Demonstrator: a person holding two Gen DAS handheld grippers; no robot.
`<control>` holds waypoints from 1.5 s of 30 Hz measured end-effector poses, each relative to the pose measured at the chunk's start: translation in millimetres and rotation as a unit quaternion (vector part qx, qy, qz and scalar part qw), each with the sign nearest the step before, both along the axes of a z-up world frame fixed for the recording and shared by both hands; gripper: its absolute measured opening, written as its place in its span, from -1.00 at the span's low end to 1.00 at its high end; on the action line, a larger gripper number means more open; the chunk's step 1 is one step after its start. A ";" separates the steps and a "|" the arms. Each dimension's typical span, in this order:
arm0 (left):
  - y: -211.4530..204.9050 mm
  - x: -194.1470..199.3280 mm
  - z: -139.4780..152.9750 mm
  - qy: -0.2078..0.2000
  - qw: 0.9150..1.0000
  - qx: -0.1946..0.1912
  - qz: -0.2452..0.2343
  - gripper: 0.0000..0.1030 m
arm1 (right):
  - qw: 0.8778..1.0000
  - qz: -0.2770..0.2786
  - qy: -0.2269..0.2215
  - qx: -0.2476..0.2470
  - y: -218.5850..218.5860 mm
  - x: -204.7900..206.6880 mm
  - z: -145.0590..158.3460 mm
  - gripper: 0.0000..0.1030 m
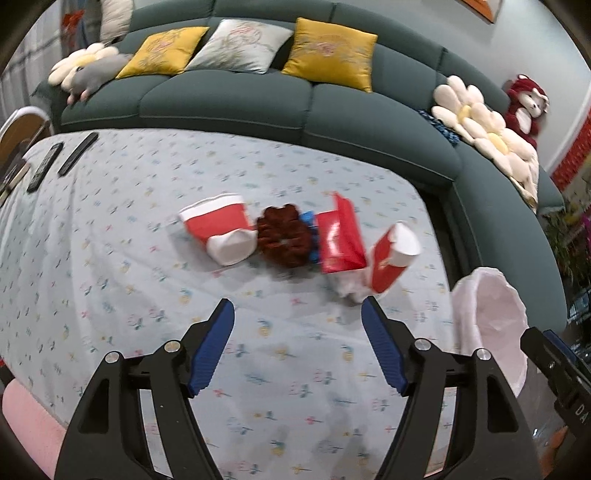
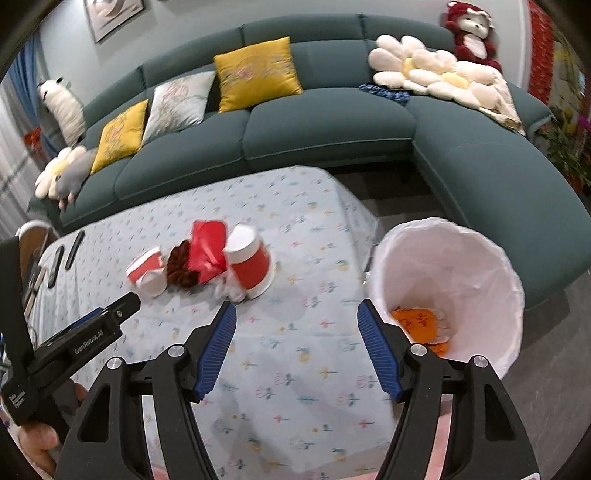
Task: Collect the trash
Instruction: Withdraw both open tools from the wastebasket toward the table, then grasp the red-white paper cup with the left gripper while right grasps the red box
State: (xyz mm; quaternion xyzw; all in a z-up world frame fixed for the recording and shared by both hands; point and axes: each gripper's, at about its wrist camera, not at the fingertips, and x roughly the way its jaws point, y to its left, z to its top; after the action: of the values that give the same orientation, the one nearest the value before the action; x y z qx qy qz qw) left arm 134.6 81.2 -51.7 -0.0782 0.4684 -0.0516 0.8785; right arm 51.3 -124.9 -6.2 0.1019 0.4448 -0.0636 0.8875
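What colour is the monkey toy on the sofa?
The monkey toy is dark red with a white face, clearest in the right wrist view.

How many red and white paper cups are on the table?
2. One cup lies on its side at the left end of the trash pile, beside the dark red scrunchie. The other cup is at the right end, nearest the bin. The pile could hide more.

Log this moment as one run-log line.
left gripper: open, empty | right gripper: open, empty | cups, red wrapper: on table | bin: beside table
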 end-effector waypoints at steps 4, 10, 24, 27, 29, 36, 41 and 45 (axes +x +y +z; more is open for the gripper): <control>21.5 3.6 -7.9 0.008 1.000 -0.003 0.016 0.32 | 1.000 0.016 0.009 0.003 22.5 7.9 -7.3 0.27; 55.5 13.1 -20.0 0.022 0.999 -0.009 0.043 0.43 | 0.999 0.035 0.021 0.006 50.7 25.5 -21.1 0.31; 102.5 93.6 -47.7 0.072 0.992 -0.056 0.088 0.62 | 0.997 0.066 0.042 -0.003 108.8 111.3 -49.3 0.39; 101.1 116.0 -55.1 0.088 0.991 -0.058 0.086 0.62 | 0.996 0.074 0.043 -0.017 118.9 133.8 -53.8 0.39; 100.4 127.7 -61.8 0.100 0.990 -0.058 0.086 0.62 | 0.996 0.077 0.046 -0.023 122.2 147.2 -57.7 0.39; 106.8 151.3 -89.3 0.145 0.979 -0.087 0.113 0.60 | 0.995 0.065 0.073 -0.017 118.7 179.3 -82.9 0.39; 96.7 151.9 -102.1 0.160 0.978 -0.097 0.092 0.06 | 0.993 0.059 0.100 -0.001 113.7 181.4 -103.1 0.04; 92.0 144.0 -102.4 0.150 0.981 -0.095 0.085 -0.20 | 0.992 0.058 0.113 0.007 116.2 173.9 -112.4 -0.39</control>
State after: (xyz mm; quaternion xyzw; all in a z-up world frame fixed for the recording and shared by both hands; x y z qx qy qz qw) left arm 278.6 173.2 -154.1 -0.2072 0.5791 -0.0087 0.7884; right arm 225.3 -8.7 -118.6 0.0747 0.5480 -0.0198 0.8329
